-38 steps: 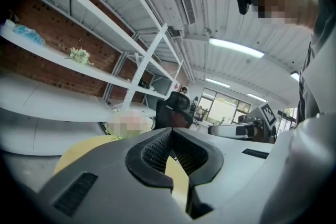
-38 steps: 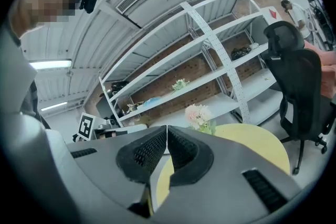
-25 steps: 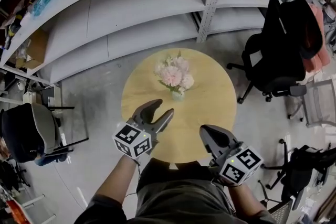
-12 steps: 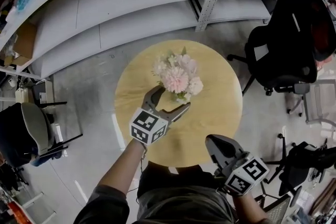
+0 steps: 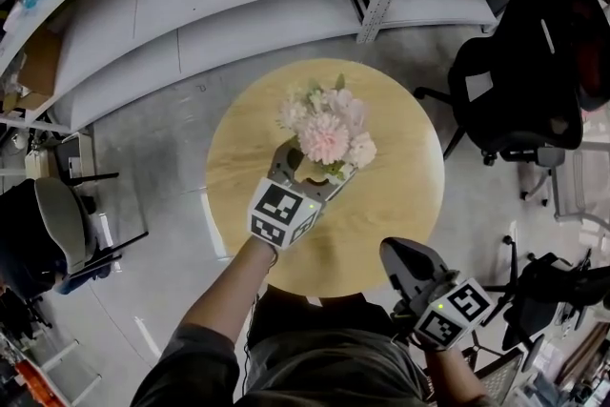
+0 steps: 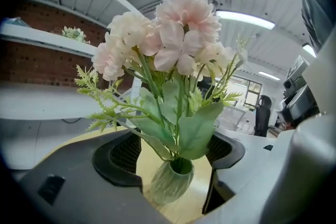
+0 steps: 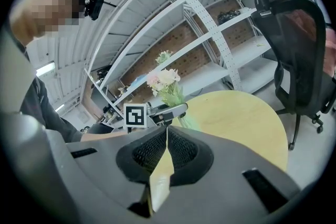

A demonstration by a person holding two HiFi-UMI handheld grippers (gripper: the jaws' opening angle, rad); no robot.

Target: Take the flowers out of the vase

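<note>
Right gripper [image 5: 408, 260], lower right in the head view, is hanging empty, jaws together; left gripper [image 5: 311, 174] is closing wide jaws around the ribbed pale-green glass vase [image 6: 170, 183] mid-frame, not touching. Its pale pink flower bunch [image 6: 178, 34] is looking light and floppy: take the gathered stems [image 6: 180, 105] above the rim.

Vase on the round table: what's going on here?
A person is working two handheld grippers. The left gripper has its fingers either side of the green vase of pink flowers on the round table, closing but not yet touching it. The right gripper is shut and empty, held back near the table's edge. Flowers not out yet.
</note>
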